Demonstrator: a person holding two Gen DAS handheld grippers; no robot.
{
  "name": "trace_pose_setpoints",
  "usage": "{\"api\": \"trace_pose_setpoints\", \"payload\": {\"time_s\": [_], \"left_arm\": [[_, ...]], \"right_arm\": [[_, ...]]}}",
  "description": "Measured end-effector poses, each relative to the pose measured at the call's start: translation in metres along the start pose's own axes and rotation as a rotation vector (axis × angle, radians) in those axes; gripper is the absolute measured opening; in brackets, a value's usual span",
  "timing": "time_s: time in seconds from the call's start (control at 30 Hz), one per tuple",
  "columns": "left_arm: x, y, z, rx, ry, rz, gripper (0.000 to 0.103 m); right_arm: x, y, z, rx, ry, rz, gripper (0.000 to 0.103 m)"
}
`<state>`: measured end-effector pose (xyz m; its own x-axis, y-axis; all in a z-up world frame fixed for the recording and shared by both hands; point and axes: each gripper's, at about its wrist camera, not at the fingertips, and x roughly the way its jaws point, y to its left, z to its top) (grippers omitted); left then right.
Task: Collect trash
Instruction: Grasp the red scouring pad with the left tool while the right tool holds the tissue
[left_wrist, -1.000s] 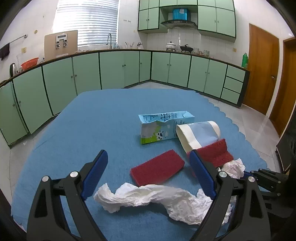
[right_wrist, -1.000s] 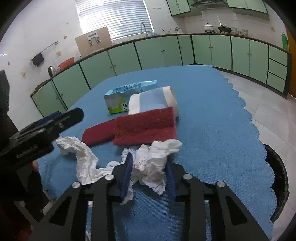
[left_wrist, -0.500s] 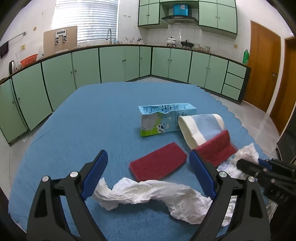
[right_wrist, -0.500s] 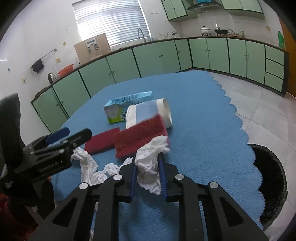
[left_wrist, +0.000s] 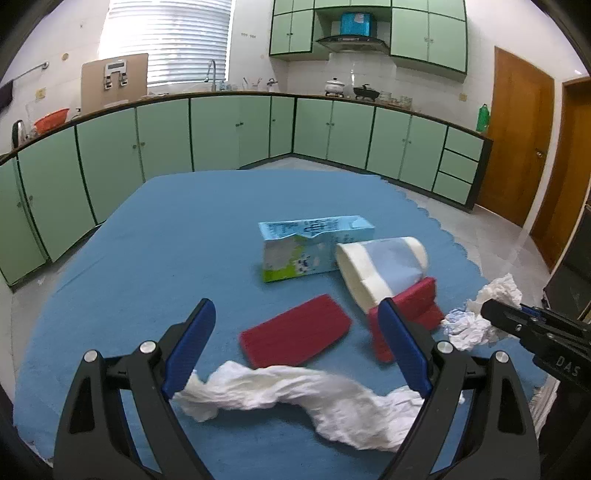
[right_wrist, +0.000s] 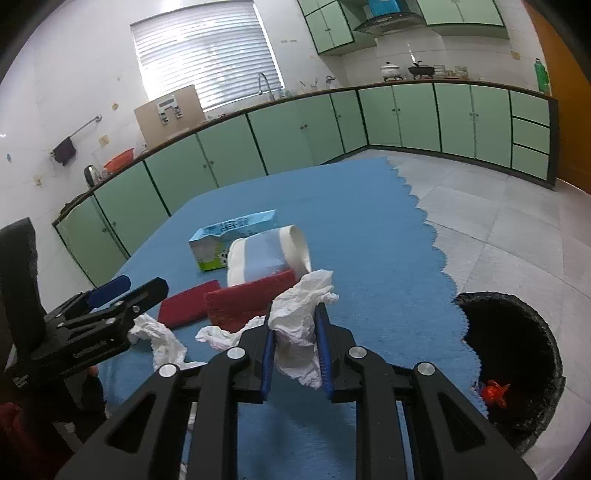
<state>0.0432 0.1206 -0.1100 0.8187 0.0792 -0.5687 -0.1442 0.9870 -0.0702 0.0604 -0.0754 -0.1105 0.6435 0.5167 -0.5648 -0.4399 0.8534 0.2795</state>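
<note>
the right claw (right_wrist: 293, 347) pinches a crumpled white tissue (right_wrist: 301, 314), held up off the blue surface (right_wrist: 369, 240) near the black trash bin (right_wrist: 517, 350) on the floor. the left claw (left_wrist: 295, 347) is spread wide, low over a long twisted tissue (left_wrist: 295, 395) lying on the surface just in front of a red pad (left_wrist: 295, 336), with a milk carton (left_wrist: 306, 247) and paper cup (left_wrist: 384, 266) beyond.

Your left gripper (left_wrist: 295, 349) is spread wide above a long crumpled tissue (left_wrist: 295, 391). Beyond it lie a red pad (left_wrist: 295, 336), a milk carton (left_wrist: 314, 247) and what appears to be a paper cup (left_wrist: 384, 264).
</note>
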Motion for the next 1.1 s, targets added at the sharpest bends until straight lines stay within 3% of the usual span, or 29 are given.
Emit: {"api": "trace_pose_setpoints", "payload": {"time_s": [0.53,0.93,1.1], "left_arm": [[0.029,-0.028,0.0,-0.005,0.062,-0.099,0.065],[0.055,-0.044,-0.002,0.007,0.119,-0.151,0.06],[0.056,-0.05,-0.004,0.017,0.127,-0.179,0.047]], "right_arm": [[-0.004,-0.025,0.001,0.034,-0.011,-0.056,0.02],[0.0,-0.033,0.0,0.05,0.0,-0.062,0.02],[0.002,-0.039,-0.002,0.063,0.004,-0.063,0.02]]}}
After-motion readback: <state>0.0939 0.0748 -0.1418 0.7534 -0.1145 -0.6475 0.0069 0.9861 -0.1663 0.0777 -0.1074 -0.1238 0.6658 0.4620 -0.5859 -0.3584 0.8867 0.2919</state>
